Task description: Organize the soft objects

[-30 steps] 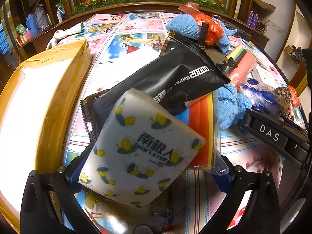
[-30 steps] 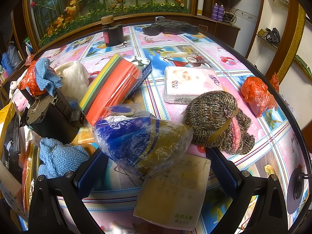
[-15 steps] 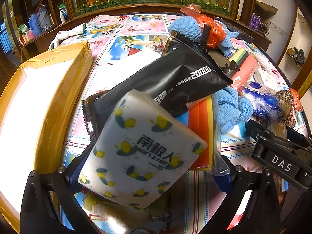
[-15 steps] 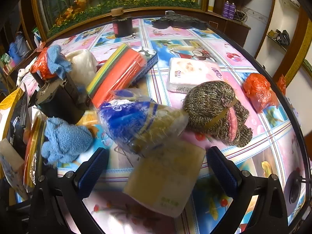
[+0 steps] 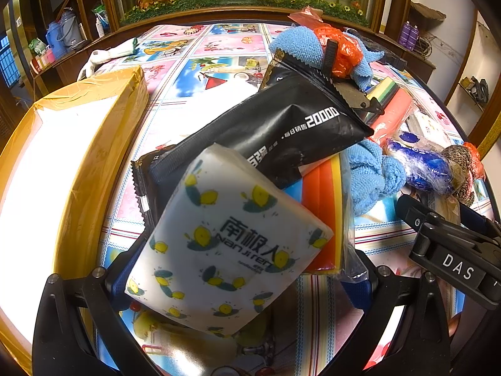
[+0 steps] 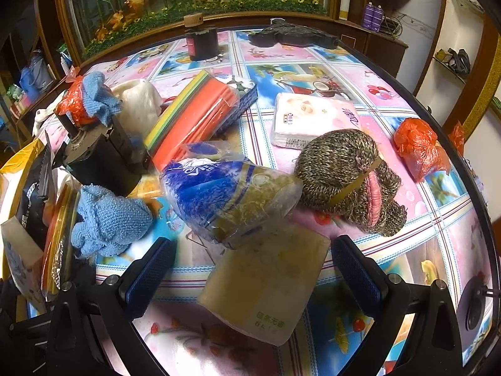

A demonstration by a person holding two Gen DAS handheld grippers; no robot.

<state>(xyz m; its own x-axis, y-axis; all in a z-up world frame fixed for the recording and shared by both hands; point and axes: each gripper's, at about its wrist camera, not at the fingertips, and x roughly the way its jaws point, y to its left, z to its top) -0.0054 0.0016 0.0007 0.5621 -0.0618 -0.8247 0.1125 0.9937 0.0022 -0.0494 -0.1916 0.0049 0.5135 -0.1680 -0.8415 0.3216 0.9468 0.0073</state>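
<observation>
My left gripper [image 5: 238,285] is shut on a white tissue pack with lemon print [image 5: 228,244], held above the table. Behind it lie a black pouch [image 5: 275,131] and a pack of coloured sheets [image 5: 325,194]. My right gripper [image 6: 250,269] is open; a tan tissue pack [image 6: 263,288] lies flat between its fingers, not gripped. Just beyond are a blue and yellow plastic-wrapped bundle [image 6: 231,194], a knitted brown hat [image 6: 347,175], a blue cloth [image 6: 106,219] and a pink tissue pack [image 6: 313,116].
A taped yellow cardboard box [image 5: 62,163] stands at the left. An orange bag [image 6: 419,144] lies at the right, a dark jar [image 6: 200,44] and a black object [image 6: 294,36] at the back. The right gripper's body [image 5: 454,260] shows in the left wrist view.
My right gripper has pulled back and down a little, so the tan pack sits further between its fingers. The left gripper and its lemon pack have barely moved.
</observation>
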